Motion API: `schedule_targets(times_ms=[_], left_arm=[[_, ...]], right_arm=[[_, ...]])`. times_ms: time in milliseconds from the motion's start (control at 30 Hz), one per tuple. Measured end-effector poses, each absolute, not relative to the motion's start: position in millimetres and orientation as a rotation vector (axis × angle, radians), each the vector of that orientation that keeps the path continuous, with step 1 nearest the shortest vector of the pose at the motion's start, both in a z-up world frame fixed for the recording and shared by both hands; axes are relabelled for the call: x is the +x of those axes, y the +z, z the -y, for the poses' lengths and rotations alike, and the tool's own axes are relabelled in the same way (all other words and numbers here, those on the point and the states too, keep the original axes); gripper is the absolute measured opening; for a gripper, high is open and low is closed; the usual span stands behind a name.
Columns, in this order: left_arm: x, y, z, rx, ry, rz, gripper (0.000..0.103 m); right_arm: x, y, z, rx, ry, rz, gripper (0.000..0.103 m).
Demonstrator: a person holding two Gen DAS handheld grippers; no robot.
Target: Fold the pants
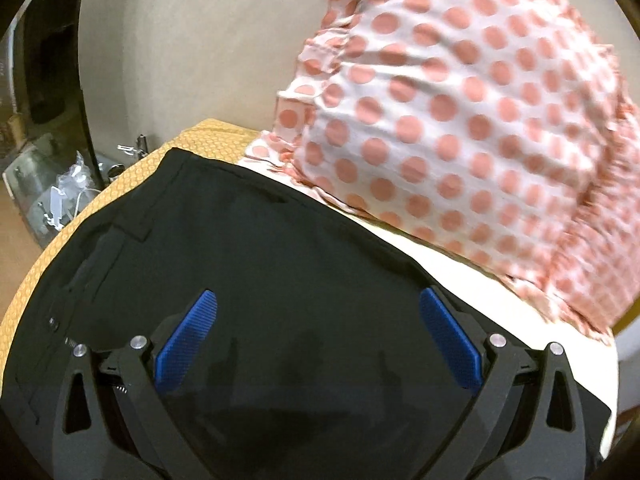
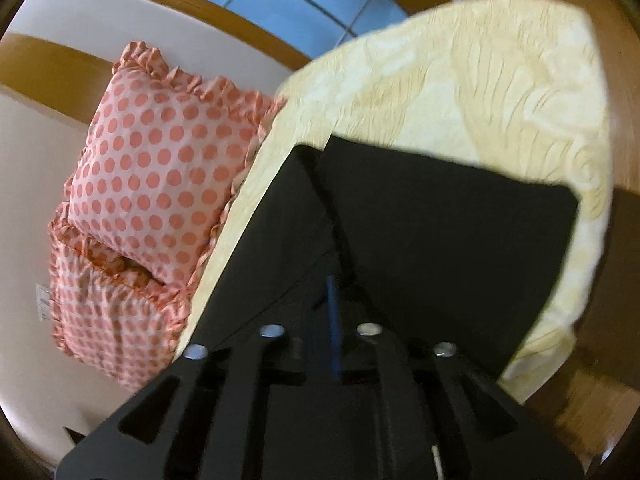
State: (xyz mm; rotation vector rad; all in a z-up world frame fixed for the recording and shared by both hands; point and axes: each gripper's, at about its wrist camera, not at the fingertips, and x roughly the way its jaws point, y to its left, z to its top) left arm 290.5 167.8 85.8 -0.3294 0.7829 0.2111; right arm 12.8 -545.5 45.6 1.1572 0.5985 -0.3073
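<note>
Pants lay on the bed, right under both tongs. L gripper hung over the waistband end w/ fingers spread wide, holding nothing. R gripper was pinched on a pants fold. Long axis ran fwd from R gripper toward the bed's far edge; pillow sat beside.

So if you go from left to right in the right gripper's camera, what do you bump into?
Polka-dot pillows → black pants, pinched in the shut right gripper → the pale yellow bedcover past them.
</note>
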Motion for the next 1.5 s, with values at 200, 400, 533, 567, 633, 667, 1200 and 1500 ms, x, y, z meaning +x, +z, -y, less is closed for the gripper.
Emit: schedule_targets(times_ms=[200, 400, 533, 567, 633, 667, 1200, 1500], left_arm=[[301.4, 64.4, -162.2, -0.303, 0.209, -0.799, 0.101], [303.5, 57.8, -158.4, -0.297, 0.196, -0.806, 0.101], [306.2, 56.8, -155.7, -0.281, 0.193, -0.803, 0.101], [307.7, 56.3, -153.6, -0.273, 0.193, -0.804, 0.101], [307.5, 55.4, -149.7, -0.269, 0.178, -0.810, 0.101], [306.7, 55.6, -148.4, -0.264, 0.170, -0.811, 0.101], [309.5, 63.2, -172.2, -0.319, 0.167, -0.779, 0.101], [382.6, 67.8, -190.4, -0.409, 0.184, -0.883, 0.085]], right_arm=[[23.5, 43.0, 538.0, 1.199, -0.260, -0.603, 0.038], [25.2, 42.0, 528.5, 1.305, -0.304, -0.702, 0.032], [37.0, 39.7, 515.8, 1.352, -0.223, -0.746, 0.045], [42.5, 41.0, 514.2, 1.345, -0.235, -0.742, 0.047], [52.7, 43.9, 512.8, 1.326, -0.246, -0.734, 0.052], [58.5, 45.9, 512.1, 1.307, -0.262, -0.731, 0.053], [48.3, 40.7, 531.7, 1.152, -0.292, -0.492, 0.003], [20.9, 66.0, 537.7, 1.140, -0.245, -0.368, 0.003]])
